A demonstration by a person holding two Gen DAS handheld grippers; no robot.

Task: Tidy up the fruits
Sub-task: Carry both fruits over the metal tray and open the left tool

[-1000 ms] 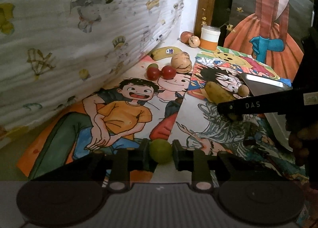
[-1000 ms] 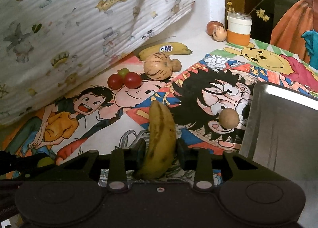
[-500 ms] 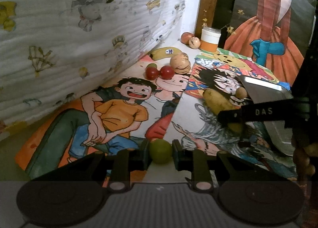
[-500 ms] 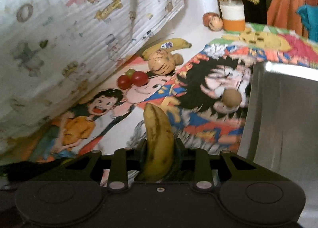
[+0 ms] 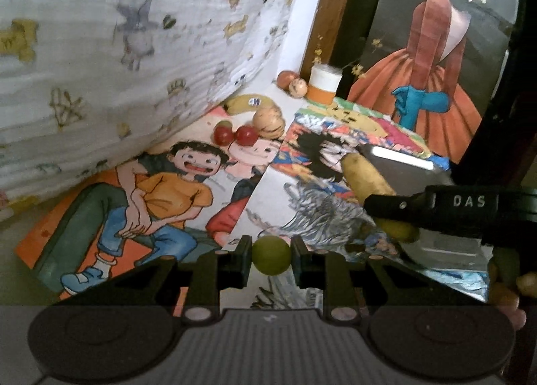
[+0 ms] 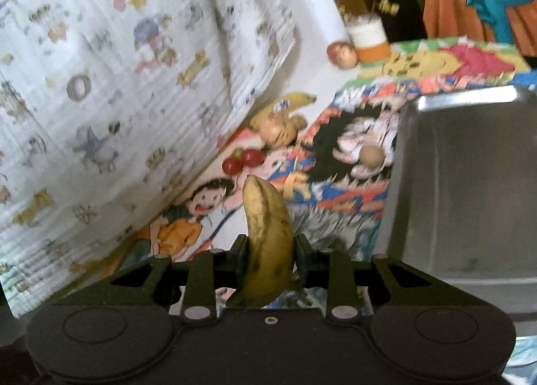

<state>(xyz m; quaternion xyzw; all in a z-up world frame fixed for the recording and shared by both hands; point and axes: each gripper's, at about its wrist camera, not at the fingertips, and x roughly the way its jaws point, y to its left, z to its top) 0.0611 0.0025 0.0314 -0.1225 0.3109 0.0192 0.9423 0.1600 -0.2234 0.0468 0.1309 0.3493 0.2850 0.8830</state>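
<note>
A spotted banana (image 6: 266,240) is clamped upright between the jaws of the right gripper (image 6: 268,250), its blunt tip pointing up and away, lifted clear of the surface. Just to its right stands the metal tray (image 6: 470,183), the landmark here: its near rim and left wall lie close beside the banana, and its bare floor is open and unoccupied where it shows. A small round brown fruit (image 6: 371,156) sits on the comic-print covering just off the tray's left edge. Farther left of the tray, two red fruits (image 6: 242,161) with a green one behind them lie near a tan striped fruit (image 6: 277,128) and a second banana (image 6: 285,104) against the patterned cloth (image 6: 117,83). Beyond the tray's far left corner stand an orange-and-white cup (image 6: 369,37) and two small fruits (image 6: 340,53).

The left gripper (image 5: 271,255) has its jaws closed on a small green fruit (image 5: 271,255), held above the covering well to the left of the tray (image 5: 402,163), with open printed surface (image 5: 161,190) between it and the red fruits.
</note>
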